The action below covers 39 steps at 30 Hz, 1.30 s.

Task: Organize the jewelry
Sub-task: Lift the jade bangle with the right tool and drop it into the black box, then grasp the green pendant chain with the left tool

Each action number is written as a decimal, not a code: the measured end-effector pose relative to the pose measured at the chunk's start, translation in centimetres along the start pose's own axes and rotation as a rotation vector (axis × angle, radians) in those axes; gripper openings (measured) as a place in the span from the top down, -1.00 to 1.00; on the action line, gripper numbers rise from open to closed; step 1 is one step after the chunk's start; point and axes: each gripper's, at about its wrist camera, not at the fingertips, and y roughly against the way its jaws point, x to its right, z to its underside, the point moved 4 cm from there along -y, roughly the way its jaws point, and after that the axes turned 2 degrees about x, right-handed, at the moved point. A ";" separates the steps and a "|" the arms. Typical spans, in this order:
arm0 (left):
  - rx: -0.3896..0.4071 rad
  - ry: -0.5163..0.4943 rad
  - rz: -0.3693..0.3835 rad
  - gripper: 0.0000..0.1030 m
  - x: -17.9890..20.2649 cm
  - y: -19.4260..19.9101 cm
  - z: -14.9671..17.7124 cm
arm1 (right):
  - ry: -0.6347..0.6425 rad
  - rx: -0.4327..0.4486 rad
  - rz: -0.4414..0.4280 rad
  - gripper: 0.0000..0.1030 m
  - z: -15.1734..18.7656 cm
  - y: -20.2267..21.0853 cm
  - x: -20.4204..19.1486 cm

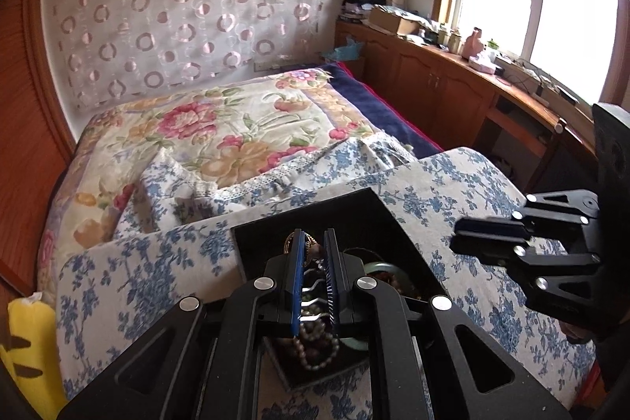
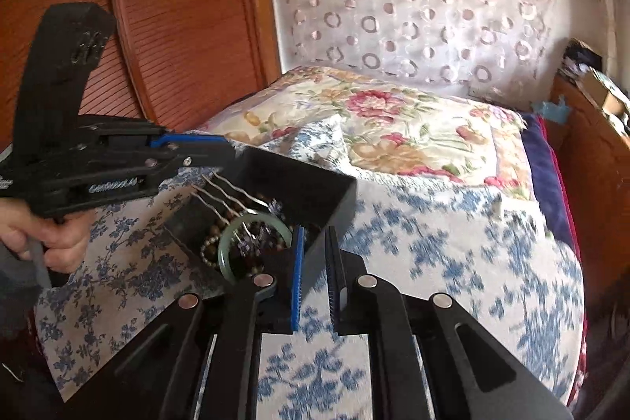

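Note:
A black open box [image 1: 315, 219] [image 2: 315, 180] sits on a blue-flowered cloth and holds tangled jewelry: a pearl strand [image 1: 315, 349], a jade bangle [image 2: 236, 247] and dark beads. My left gripper [image 1: 313, 243] is above the box, its jaws closed on a gold ornate hair comb [image 1: 311, 248] whose silver wavy prongs [image 2: 224, 193] hang over the box. My right gripper [image 2: 315, 243] is at the box's near corner, its jaws a narrow gap apart with nothing between them; it also shows in the left wrist view [image 1: 456, 235].
The blue-flowered cloth [image 2: 433, 243] covers a low surface beside a bed with a floral quilt [image 1: 236, 128]. A wooden sideboard [image 1: 453, 81] with clutter runs under the window. A yellow cushion [image 1: 27, 341] lies at the left.

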 end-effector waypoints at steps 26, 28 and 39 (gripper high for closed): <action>-0.023 -0.009 0.005 0.43 1.2 4.2 7.0 | 0.033 -0.116 -0.047 0.65 6.9 0.3 -3.3; -0.042 -0.002 0.008 0.43 1.2 4.2 8.3 | 0.042 -0.125 -0.053 0.58 7.2 0.0 -3.7; -0.119 0.011 0.006 0.43 1.1 3.6 12.5 | 0.094 -0.186 -0.050 0.45 8.3 -1.9 -5.1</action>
